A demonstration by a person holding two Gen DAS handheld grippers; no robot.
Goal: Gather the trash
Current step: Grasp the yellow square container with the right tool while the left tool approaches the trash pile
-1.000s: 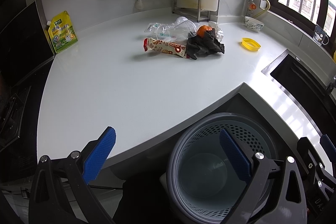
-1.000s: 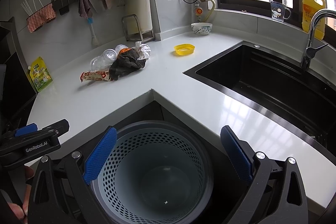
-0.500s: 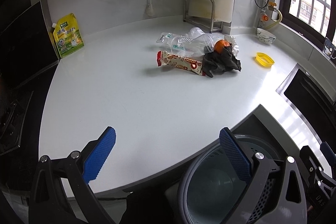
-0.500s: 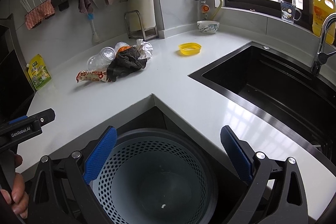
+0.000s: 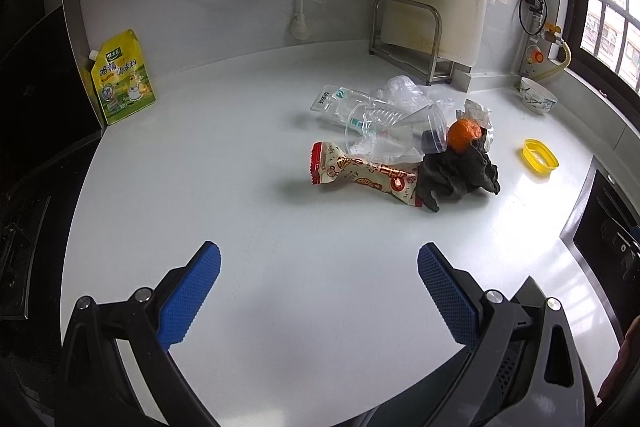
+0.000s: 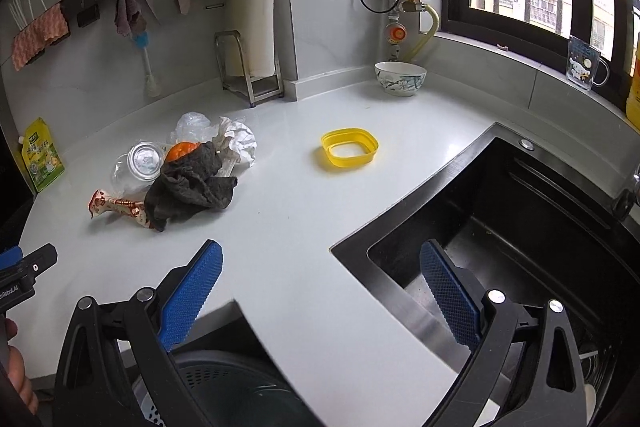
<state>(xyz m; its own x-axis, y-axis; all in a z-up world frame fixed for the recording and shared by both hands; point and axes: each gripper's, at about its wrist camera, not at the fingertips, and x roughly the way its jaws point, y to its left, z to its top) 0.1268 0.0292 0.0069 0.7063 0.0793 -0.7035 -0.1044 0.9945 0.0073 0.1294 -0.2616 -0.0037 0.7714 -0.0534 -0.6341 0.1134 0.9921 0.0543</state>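
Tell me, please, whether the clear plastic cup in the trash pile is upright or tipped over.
Tipped over: the clear plastic cup lies on its side on the counter, open mouth facing left.

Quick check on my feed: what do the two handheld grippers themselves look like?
Both match: the left gripper and right gripper have black angular frames with silver pivot screws and blue ridged finger pads. White "GenRobot.AI" lettering, partly cut off, marks the left gripper's body. No cables or sleeves visible.
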